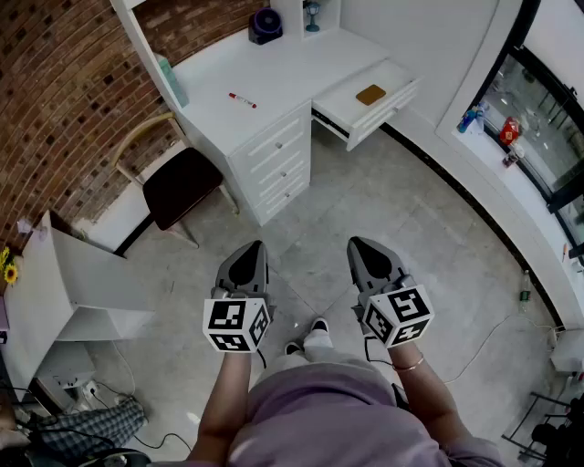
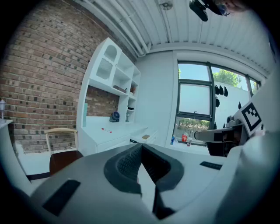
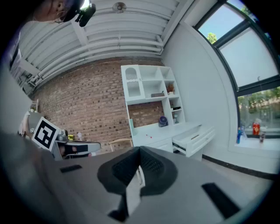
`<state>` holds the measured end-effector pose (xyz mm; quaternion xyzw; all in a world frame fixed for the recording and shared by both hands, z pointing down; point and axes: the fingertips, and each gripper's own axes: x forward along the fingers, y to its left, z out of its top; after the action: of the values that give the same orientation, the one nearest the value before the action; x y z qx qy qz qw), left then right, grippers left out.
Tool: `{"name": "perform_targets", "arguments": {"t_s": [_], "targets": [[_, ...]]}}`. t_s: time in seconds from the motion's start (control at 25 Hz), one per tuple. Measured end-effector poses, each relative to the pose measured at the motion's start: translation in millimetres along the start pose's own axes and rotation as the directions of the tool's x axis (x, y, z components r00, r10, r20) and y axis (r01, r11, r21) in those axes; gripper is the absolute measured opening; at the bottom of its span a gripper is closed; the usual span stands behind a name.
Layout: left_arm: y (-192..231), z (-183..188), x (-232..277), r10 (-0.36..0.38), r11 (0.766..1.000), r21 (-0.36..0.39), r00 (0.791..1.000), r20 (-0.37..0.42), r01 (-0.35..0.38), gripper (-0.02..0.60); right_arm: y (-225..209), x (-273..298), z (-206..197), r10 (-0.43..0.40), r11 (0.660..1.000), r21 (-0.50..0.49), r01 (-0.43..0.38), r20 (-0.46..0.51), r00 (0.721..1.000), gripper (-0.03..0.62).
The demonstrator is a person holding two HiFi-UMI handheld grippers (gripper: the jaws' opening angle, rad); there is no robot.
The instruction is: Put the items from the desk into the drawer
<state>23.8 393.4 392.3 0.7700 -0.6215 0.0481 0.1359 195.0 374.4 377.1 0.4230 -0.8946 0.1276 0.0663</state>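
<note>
Left hand-held gripper (image 1: 255, 246) and right hand-held gripper (image 1: 357, 243) pressed together, empty; chair (image 1: 181, 187) beside distant desk (image 1: 283, 64), drawer (image 1: 385, 104) open.

- Bench (image 1: 301, 64): white, with a stack of closed drawers under its right part and shelving above the back.
- Drawer (image 1: 388, 108): white and shallow, at the bench's right end, pulled well out and open. A flat brown, roughly square item (image 1: 370, 94) lies inside it, near the middle.
- Red pen (image 1: 242, 99): slim, red with a pale end, lying flat on the bench top, left of centre and clear of the other items.
- Dark blue round item (image 1: 265, 25): standing upright at the back of the bench. Its kind cannot be told.
- Teal item (image 1: 172, 80): narrow and upright, at the bench's left edge against the side panel.
</note>
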Motion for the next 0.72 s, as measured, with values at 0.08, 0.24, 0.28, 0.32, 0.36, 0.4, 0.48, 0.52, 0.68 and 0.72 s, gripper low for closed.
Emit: {"name": "perform_targets", "arguments": {"t_s": [0.08,0.24,0.28,0.32,0.36,0.4,0.48,0.52,0.68,0.72], "targets": [[-2,1,5,-0.001,1.000,0.004,1.000,0.000,0.001,-0.002,-4,2,1,0.005,1.000,0.002,-0.005,0.001,1.000,0.002],[-6,0,13,0.000,1.000,0.011,1.000,-0.006,0.000,-0.002,-9,4,2,0.014,1.000,0.002,-0.014,0.010,1.000,0.003],[-8,0,14,0.001,1.000,0.013,1.000,-0.008,-0.001,-0.002,-11,5,3,0.015,1.000,0.002,-0.015,0.014,1.000,0.003],[-9,0,16,0.002,1.000,0.015,1.000,-0.009,-0.002,-0.002,-14,5,4,0.015,1.000,0.002,-0.015,0.019,1.000,0.003],[-11,1,18,0.003,1.000,0.018,1.000,-0.009,-0.002,-0.002,-17,5,5,0.014,1.000,0.002,-0.014,0.023,1.000,0.003],[-12,1,20,0.003,1.000,0.019,1.000,-0.010,-0.003,-0.002,-20,5,6,0.012,1.000,0.001,-0.012,0.026,1.000,0.003],[-15,2,23,0.005,1.000,0.021,1.000,-0.010,-0.005,-0.002,-26,4,9,0.011,1.000,-0.001,-0.011,0.033,0.999,0.003],[-15,3,25,0.007,1.000,0.021,1.000,-0.010,-0.007,-0.002,-28,5,10,0.013,1.000,-0.001,-0.013,0.034,0.999,0.003],[-17,4,29,0.015,1.000,0.021,1.000,-0.012,-0.014,-0.002,-34,7,10,0.022,1.000,-0.003,-0.022,0.029,0.999,0.012],[-17,3,29,0.016,1.000,0.021,1.000,-0.014,-0.016,-0.002,-36,7,9,0.021,1.000,-0.003,-0.021,0.026,0.999,0.015]]}}
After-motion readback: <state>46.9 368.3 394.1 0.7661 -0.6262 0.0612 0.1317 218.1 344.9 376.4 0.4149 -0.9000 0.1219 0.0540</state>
